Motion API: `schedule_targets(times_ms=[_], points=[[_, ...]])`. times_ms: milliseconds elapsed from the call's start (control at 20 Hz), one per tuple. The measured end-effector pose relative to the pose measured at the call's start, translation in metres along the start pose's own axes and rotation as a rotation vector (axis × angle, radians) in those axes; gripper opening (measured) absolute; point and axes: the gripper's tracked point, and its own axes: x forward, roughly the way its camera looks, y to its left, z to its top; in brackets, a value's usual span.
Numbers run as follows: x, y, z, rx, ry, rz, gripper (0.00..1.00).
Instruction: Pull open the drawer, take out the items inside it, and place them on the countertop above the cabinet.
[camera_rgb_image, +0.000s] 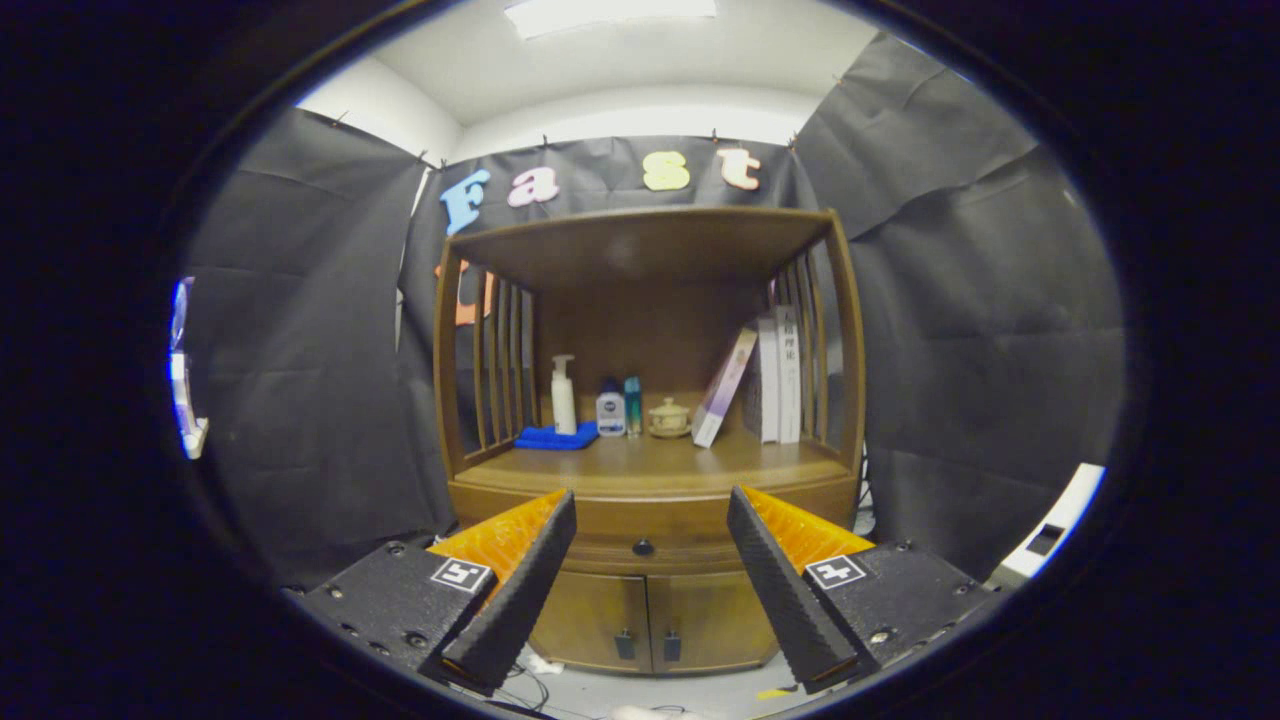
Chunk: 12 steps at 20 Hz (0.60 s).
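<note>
A brown wooden cabinet (650, 560) stands ahead against the black cloth wall. Its drawer (650, 535) sits closed under the countertop (650, 460), with a small dark knob (643, 547) at its middle. My gripper (650, 580) is open, some way short of the cabinet, and holds nothing. The knob shows in the gap between the two black fingers (520, 590), beyond their tips. What lies inside the drawer is hidden.
On the countertop stand a white pump bottle (564, 395) on a blue cloth (556, 437), two small bottles (619, 408), a small lidded jar (669, 418) and leaning books (760, 380). Two lower doors (650, 620) sit under the drawer. Cables lie on the floor.
</note>
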Motion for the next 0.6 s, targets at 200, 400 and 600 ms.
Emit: schedule_targets(times_ms=[200, 400, 600], points=[[0.037, 0.000, -0.038, 0.012, 0.047, -0.014, 0.99], [0.079, -0.002, -0.080, -0.028, 0.105, -0.042, 0.99], [0.118, 0.003, -0.103, -0.044, 0.139, -0.055, 0.99]])
